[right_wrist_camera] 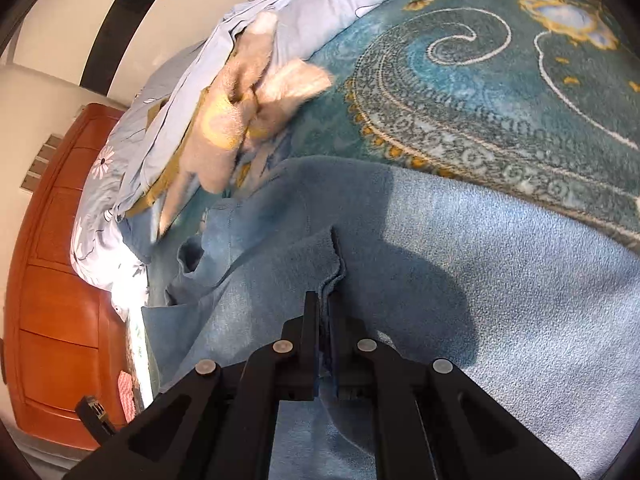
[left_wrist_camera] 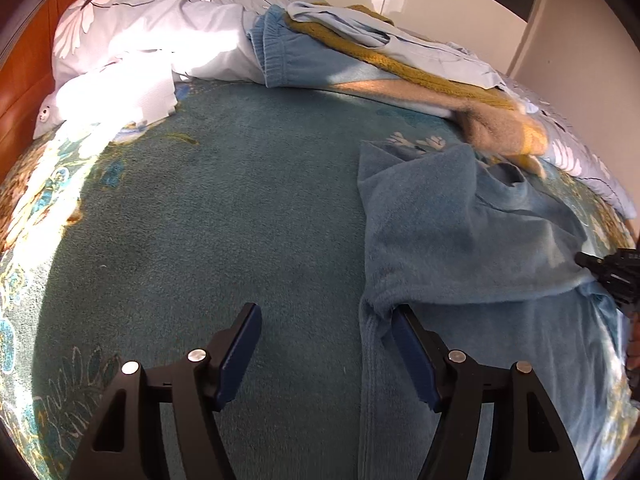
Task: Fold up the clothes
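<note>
A blue fleece garment (left_wrist_camera: 460, 240) lies spread on the teal bedspread (left_wrist_camera: 224, 216), with its top part folded over. My left gripper (left_wrist_camera: 326, 316) is open just above the bedspread; its right finger (left_wrist_camera: 412, 352) touches the garment's left edge. My right gripper (right_wrist_camera: 325, 304) is shut on a fold of the blue garment (right_wrist_camera: 500, 264) and shows at the right edge of the left wrist view (left_wrist_camera: 612, 272).
A pile of clothes lies at the back: a blue sweatshirt (left_wrist_camera: 304, 60), a mustard knit (left_wrist_camera: 404, 60), a beige fleece (left_wrist_camera: 492, 124) and a pale blue shirt (left_wrist_camera: 400, 36). A floral duvet (left_wrist_camera: 132, 12) is bunched by the orange wooden headboard (right_wrist_camera: 60, 280).
</note>
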Demonstrator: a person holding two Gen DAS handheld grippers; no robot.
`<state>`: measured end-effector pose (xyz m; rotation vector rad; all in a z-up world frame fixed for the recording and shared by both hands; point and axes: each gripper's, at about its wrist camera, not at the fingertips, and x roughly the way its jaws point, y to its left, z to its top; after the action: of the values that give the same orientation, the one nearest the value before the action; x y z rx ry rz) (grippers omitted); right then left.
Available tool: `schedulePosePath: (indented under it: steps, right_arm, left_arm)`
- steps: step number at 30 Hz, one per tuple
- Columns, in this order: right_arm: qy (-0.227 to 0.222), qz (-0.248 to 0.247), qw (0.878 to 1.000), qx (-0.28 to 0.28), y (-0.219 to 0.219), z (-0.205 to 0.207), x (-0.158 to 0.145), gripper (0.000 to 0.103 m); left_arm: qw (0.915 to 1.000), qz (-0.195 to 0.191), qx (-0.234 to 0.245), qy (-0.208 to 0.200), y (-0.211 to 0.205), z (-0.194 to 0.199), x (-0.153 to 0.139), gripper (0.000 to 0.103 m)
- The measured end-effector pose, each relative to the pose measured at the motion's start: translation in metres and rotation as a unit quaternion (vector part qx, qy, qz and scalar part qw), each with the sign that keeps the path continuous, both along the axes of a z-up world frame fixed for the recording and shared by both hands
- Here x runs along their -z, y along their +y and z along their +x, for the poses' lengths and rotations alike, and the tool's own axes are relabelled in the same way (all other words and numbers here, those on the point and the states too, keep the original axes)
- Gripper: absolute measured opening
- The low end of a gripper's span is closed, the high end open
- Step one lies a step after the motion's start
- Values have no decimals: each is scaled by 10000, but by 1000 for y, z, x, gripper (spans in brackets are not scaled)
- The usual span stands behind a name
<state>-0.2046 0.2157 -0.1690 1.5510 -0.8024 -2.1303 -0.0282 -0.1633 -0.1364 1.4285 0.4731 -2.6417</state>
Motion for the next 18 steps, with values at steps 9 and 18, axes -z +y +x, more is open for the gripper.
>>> schedulePosePath:
  steps: [9,18]
  right_arm:
    - [-57,-108,9999,2,1,3,0,5]
    - [-39,29,9999,-133,-1,3,-2,5]
  left_arm:
    - [9976,687,88,-51,-17,-96,-43,71]
    - [9828,-219,314,-1805,18,-191,-3,71]
